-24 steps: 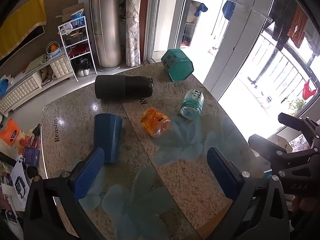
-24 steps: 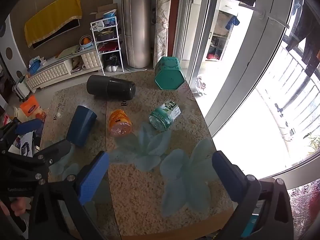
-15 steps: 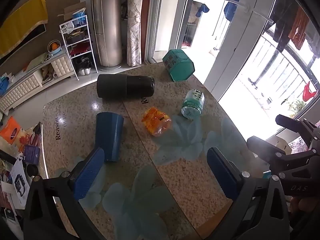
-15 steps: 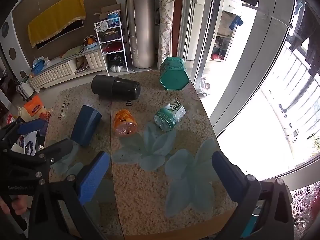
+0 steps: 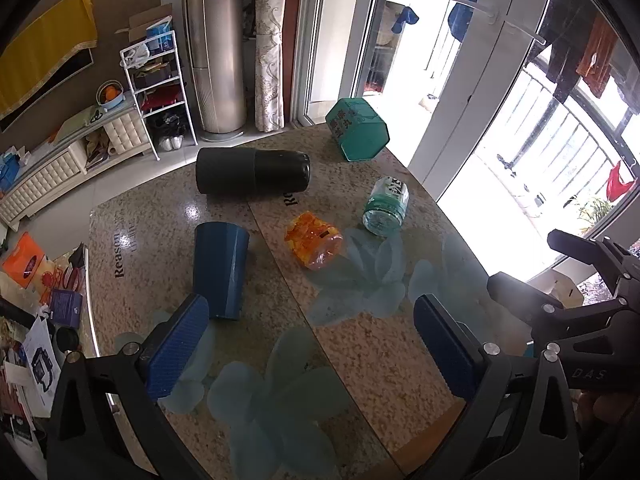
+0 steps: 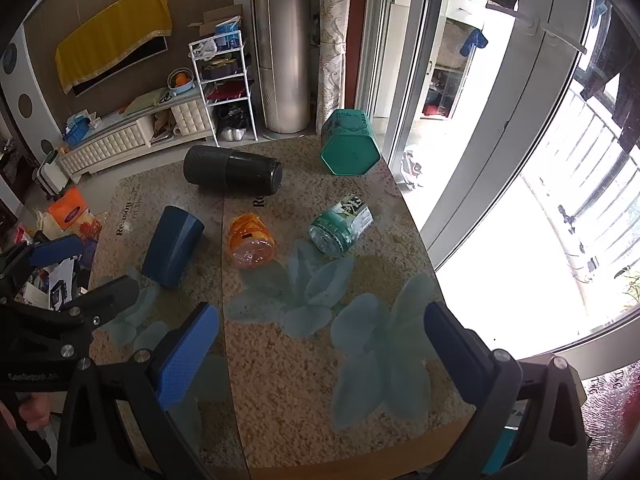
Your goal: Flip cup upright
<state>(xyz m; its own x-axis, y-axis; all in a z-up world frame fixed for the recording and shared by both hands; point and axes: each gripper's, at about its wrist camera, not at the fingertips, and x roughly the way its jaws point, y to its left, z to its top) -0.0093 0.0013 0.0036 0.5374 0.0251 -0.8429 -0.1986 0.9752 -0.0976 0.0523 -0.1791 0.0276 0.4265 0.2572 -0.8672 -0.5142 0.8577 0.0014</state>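
Observation:
A dark blue cup lies on its side on the stone-patterned table; it also shows in the right wrist view. My left gripper is open and empty, raised above the table's near part, its left pad just in front of the cup. My right gripper is open and empty above the near edge, well right of the cup. Each gripper shows at the edge of the other's view.
A black flask, an orange plastic jar, a green-labelled bottle and a teal hexagonal tin all lie on their sides farther back. The table's right edge runs along a glass door.
Both views have shifted slightly, so the table objects sit a little lower and right in frame. Nothing on the table has moved and both grippers stay open.

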